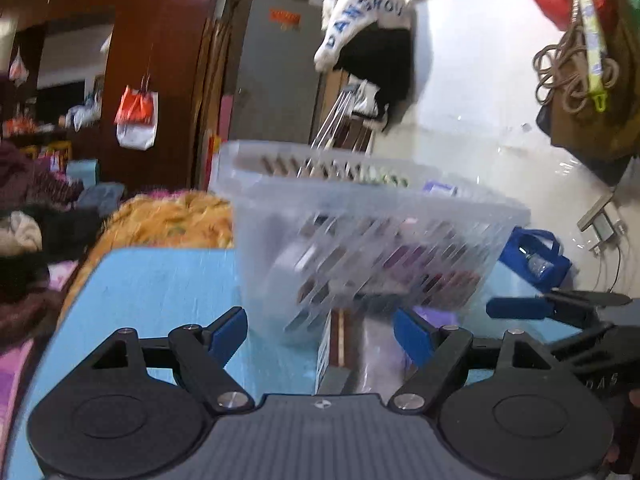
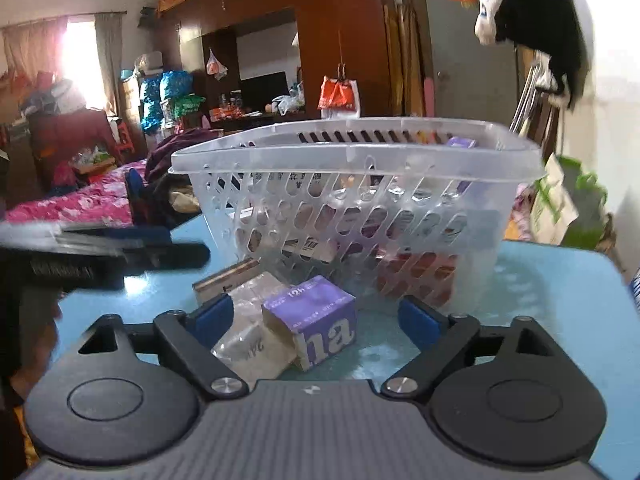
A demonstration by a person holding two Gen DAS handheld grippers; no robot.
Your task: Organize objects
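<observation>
Standing on the light-blue tabletop (image 2: 560,300): one translucent white perforated plastic basket (image 2: 352,184), already stocked with several small cartons seen through its slots. Left outside, just before the basket: a purple cardboard box with white lettering (image 2: 316,320), a clear-wrapped pale packet (image 2: 252,340) touching it, and a flat brown-edged box (image 2: 224,280) behind. Judged part done; those three remain. Purple box lies on its side, long axis slanting from the basket toward the camera, open end nearest. Right claw (image 2: 316,316) released, straddling the purple box without pressing. Left claw (image 1: 320,328) released, nothing gripped.
</observation>
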